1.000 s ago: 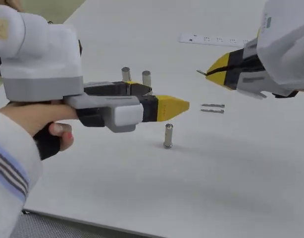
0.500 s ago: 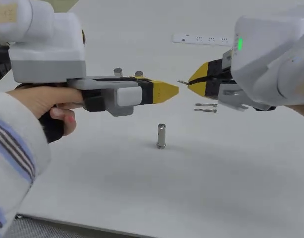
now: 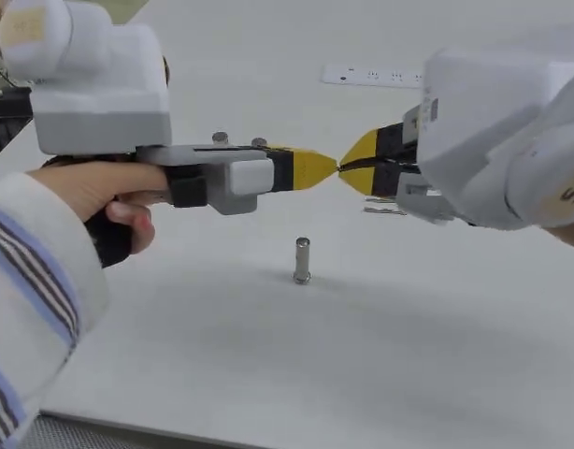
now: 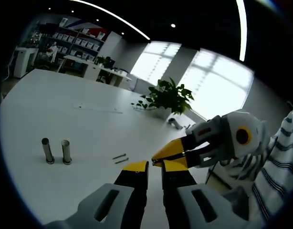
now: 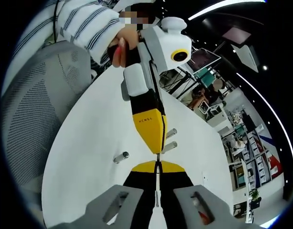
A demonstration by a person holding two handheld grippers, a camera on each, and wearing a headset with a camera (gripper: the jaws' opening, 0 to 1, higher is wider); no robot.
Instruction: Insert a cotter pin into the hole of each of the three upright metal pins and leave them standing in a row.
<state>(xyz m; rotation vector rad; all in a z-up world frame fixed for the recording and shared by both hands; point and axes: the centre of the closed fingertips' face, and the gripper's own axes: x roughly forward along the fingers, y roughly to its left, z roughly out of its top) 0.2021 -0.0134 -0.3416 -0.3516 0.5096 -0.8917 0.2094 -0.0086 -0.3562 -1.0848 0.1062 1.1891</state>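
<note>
- My striped sleeve [image 3: 25,281] fills the near left corner of the head view, and my hand [image 3: 100,192] is wrapped round the left gripper's handle.
- One upright metal pin [image 3: 302,260] stands alone on the white table [image 3: 268,374], at 6 o'clock from the point where my two grippers meet.
- My left gripper [image 3: 326,168] points to 3 o'clock. In its own view its yellow jaws stand a narrow slit apart, and I can make out nothing between them.
- My right gripper [image 3: 349,172] comes in from 3 o'clock, tip to tip with the left. Its jaws are closed on a thin cotter pin [image 5: 157,188], which runs up between them in the right gripper view.
- Two spare cotter pins [image 4: 120,158] lie side by side on the table, at 4 o'clock from the meeting tips in the head view.
- Two more metal pins [image 4: 47,150] [image 4: 66,151] stand close together, at 10 o'clock behind the left gripper.
- A white power strip [image 3: 376,75] lies farthest off, at 12 o'clock.
</note>
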